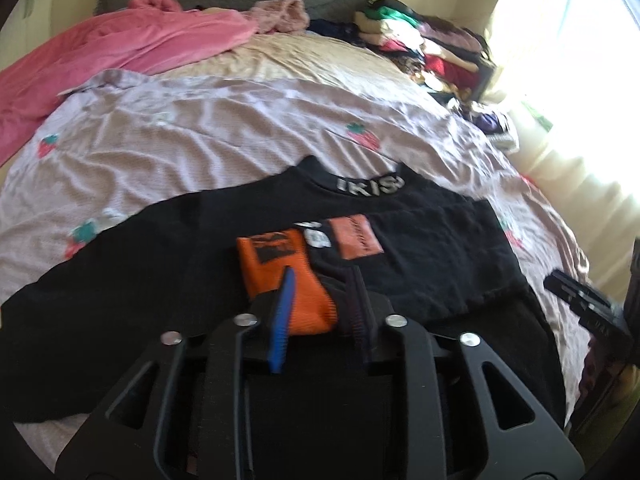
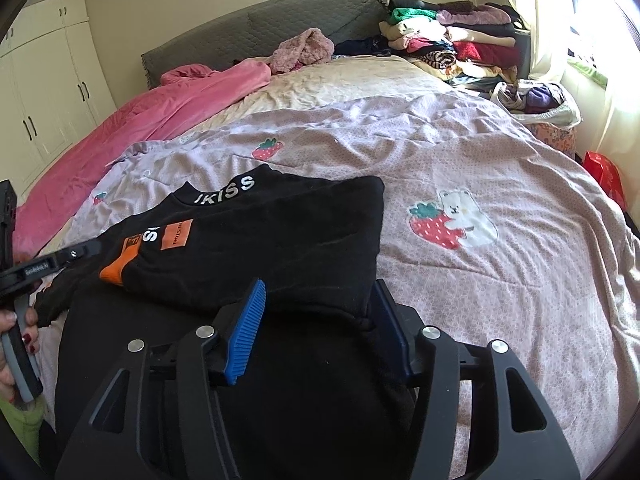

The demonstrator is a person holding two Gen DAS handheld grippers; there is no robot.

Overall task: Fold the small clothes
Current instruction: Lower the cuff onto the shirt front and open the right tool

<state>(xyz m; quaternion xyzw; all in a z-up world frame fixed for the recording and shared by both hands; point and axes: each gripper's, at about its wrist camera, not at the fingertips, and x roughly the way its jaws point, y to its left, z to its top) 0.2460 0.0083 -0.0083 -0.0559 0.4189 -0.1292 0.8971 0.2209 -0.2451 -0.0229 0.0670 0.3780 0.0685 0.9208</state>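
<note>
Lying on bed: black shirt [image 2: 256,240]; left gripper [image 1: 320,280] and right gripper [image 2: 320,300] parted, straddling fabric.

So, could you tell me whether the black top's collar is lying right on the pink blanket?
No, the black top lies on the strawberry-print cover; the pink blanket sits apart, further up the bed.

Sunlit window [image 2: 576,8], cream wardrobe [image 2: 44,92], grey headboard [image 2: 280,20], bed [image 2: 500,152]
</note>
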